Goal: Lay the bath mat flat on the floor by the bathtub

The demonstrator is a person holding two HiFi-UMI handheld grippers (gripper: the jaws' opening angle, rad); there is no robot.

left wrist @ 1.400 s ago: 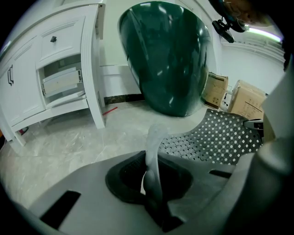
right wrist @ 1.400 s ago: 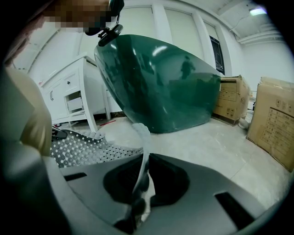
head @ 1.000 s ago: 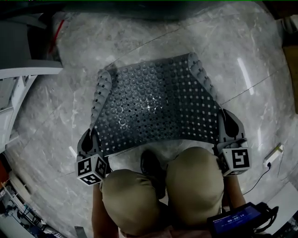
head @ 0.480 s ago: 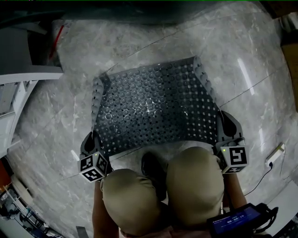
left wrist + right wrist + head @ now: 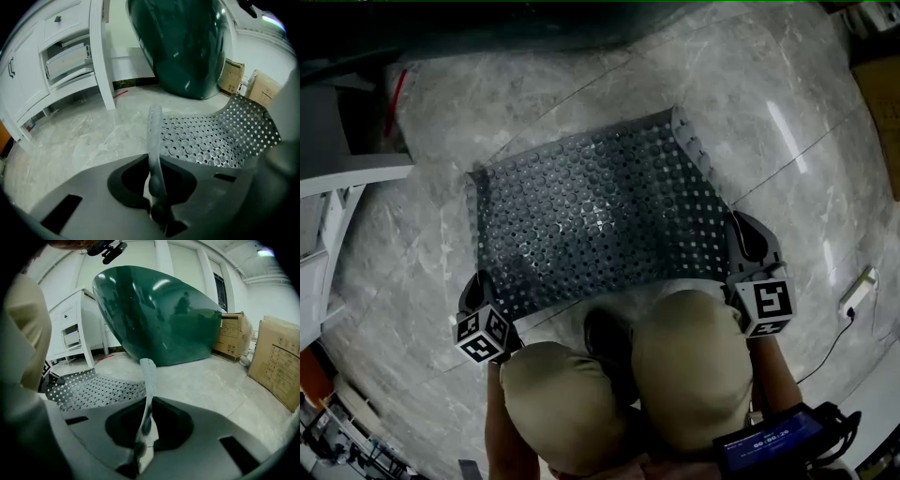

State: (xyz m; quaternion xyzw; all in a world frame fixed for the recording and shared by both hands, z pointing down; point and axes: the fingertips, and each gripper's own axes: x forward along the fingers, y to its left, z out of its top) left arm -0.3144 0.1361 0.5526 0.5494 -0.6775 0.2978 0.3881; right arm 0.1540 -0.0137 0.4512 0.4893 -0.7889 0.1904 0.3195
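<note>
A grey perforated bath mat (image 5: 595, 216) lies spread on the marble floor (image 5: 769, 122) in front of the dark green bathtub (image 5: 516, 23). My left gripper (image 5: 478, 295) is shut on the mat's near left corner, and the mat's edge (image 5: 153, 154) stands up between its jaws. My right gripper (image 5: 748, 246) is shut on the near right corner, with the edge (image 5: 146, 394) upright in its jaws. The right side edge (image 5: 694, 145) still curls up. The bathtub (image 5: 187, 47) rises ahead in the left gripper view, and the same tub (image 5: 159, 315) fills the right gripper view.
A white cabinet (image 5: 337, 178) stands at the left, with its open shelves (image 5: 65, 56) close by. Cardboard boxes (image 5: 276, 366) sit at the right. A cable with a white plug (image 5: 855, 295) lies on the floor at the right. The person's knees (image 5: 628, 384) are just behind the mat.
The mat's curled left edge has dropped flat and the mat has spread wider to the left. Both grippers have kept hold of the near corners, low by the floor.
</note>
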